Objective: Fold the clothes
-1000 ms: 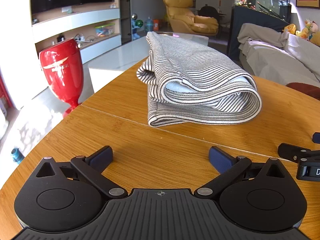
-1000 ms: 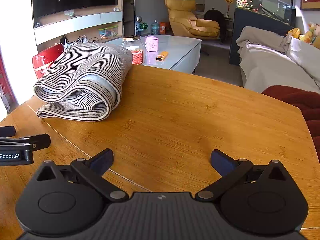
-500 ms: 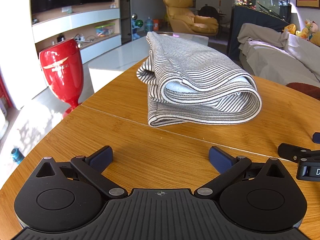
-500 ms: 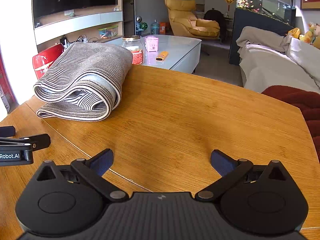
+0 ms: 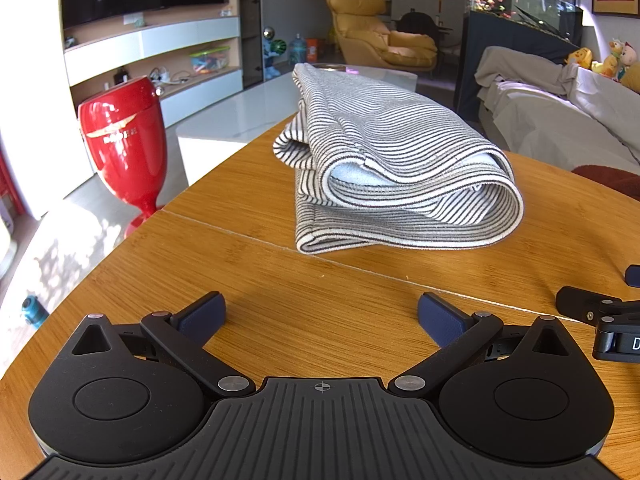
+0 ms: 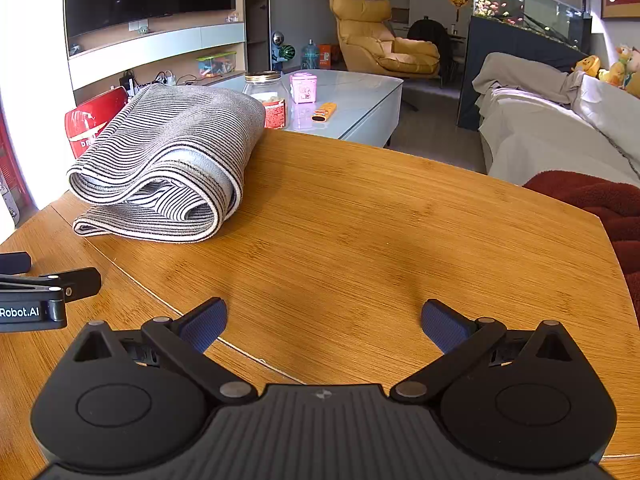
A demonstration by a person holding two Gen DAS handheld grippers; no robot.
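A: Both claws are sitting low over the desk [image 5: 280, 320], aren't they?

B: Yes. The left claw [image 5: 321, 316] is gaping wide with nothing between its pads, and the right claw [image 6: 323, 322] is doing the same, hovering just beside it over bare wood.

A: And the garment?

B: The striped shirt [image 5: 400, 172] is lying folded in a loose bundle on the desk, at about twelve o'clock from the left claw and ten o'clock from the right one, well apart from both.

A: So the folding is looking nearly finished?

B: I'm judging so. The layers are bulging at the rolled edge, so the step in hand is probably a last tidy or press. Anyone doing it well is coming in flat from the open edge, pinching all the layers together, not just the top one, and keeping both claws level so the stack isn't twisting.

A: Any risk?

B: The bundle is resting near the desk's far edge, with the red vase [image 5: 124, 140] beyond at ten o'clock, so pushing it away is risking a slide off.
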